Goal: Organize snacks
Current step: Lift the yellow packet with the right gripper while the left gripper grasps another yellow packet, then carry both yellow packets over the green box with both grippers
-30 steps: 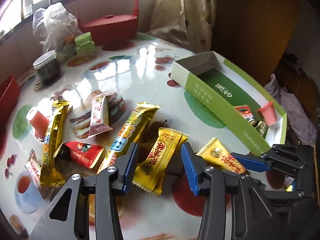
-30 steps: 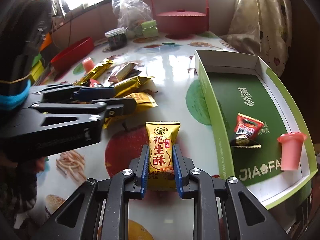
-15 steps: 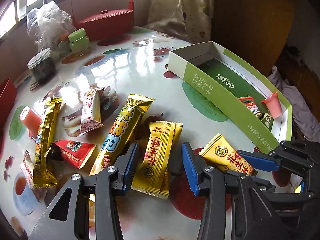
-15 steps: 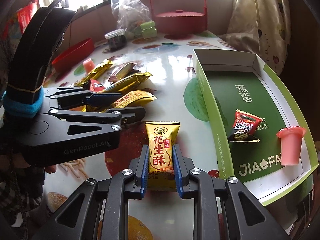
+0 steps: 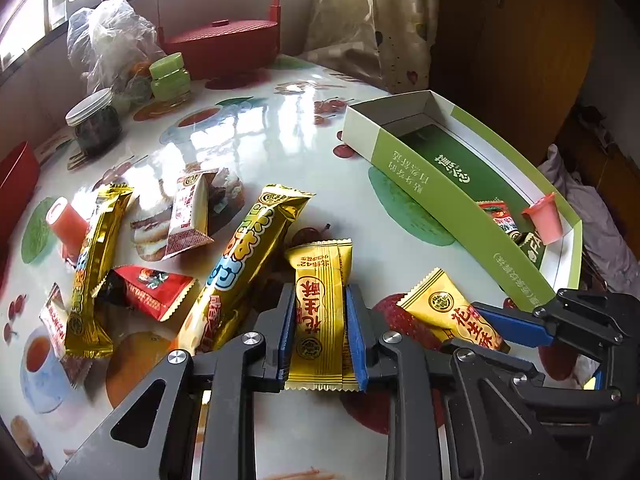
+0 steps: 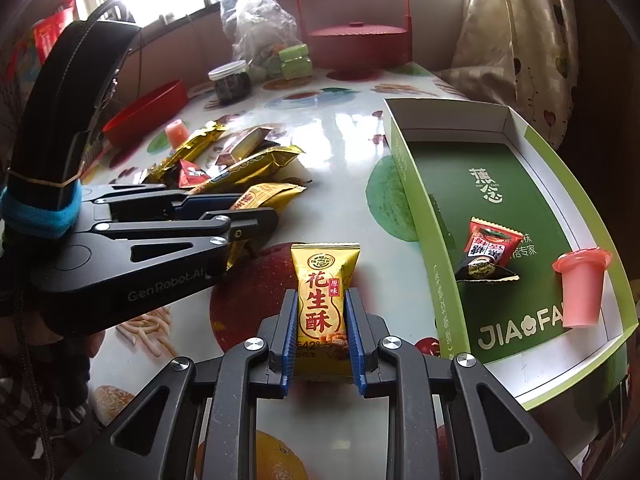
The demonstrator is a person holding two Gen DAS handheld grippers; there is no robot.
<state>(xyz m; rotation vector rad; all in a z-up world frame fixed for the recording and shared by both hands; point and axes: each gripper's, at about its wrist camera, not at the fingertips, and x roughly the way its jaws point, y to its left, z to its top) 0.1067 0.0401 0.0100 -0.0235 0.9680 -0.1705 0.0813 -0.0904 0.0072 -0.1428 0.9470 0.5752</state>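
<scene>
Foil packets, light and crinkly, likely slippery and holding crumbly peanut candy, so a gentle squeeze across the flat middle seems wisest; the left tongs (image 5: 320, 334) are clamped on one yellow packet (image 5: 320, 308) low over the worktop (image 5: 256, 128), the right tongs (image 6: 318, 330) on its twin (image 6: 322, 304); the green box (image 6: 448, 308) lies at two o'clock of the right tongs, loose snacks at ten.
</scene>
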